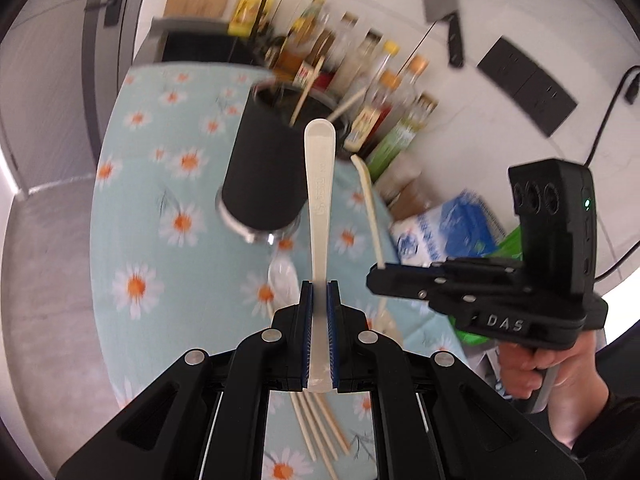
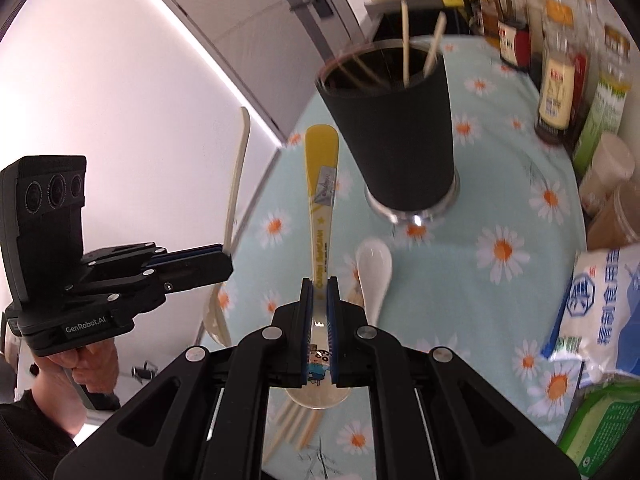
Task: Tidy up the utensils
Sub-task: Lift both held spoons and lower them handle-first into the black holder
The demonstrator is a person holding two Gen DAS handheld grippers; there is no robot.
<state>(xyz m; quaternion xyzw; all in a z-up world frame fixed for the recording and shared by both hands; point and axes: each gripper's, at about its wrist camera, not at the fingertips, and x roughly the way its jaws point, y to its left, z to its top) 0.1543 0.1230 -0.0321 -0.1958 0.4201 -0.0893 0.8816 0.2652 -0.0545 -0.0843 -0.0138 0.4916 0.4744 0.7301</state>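
My left gripper (image 1: 319, 288) is shut on a cream plastic fork (image 1: 319, 184), handle pointing up toward the black utensil cup (image 1: 264, 168), tines below the jaws. My right gripper (image 2: 319, 286) is shut on a yellow-handled cartoon spoon (image 2: 322, 184), handle pointing toward the cup (image 2: 394, 132). The cup holds several chopsticks (image 2: 406, 46). Each gripper shows in the other's view: the right (image 1: 376, 276) and the left (image 2: 224, 266). A white ceramic spoon (image 2: 374, 272) and loose chopsticks (image 2: 296, 420) lie on the daisy tablecloth (image 2: 500, 208).
Sauce bottles (image 2: 556, 80) and jars line the wall side of the table. A salt bag (image 2: 600, 312) and green packets sit at the right. A cleaver (image 1: 442, 4) hangs on the wall. The table edge drops off on the left (image 2: 256, 200).
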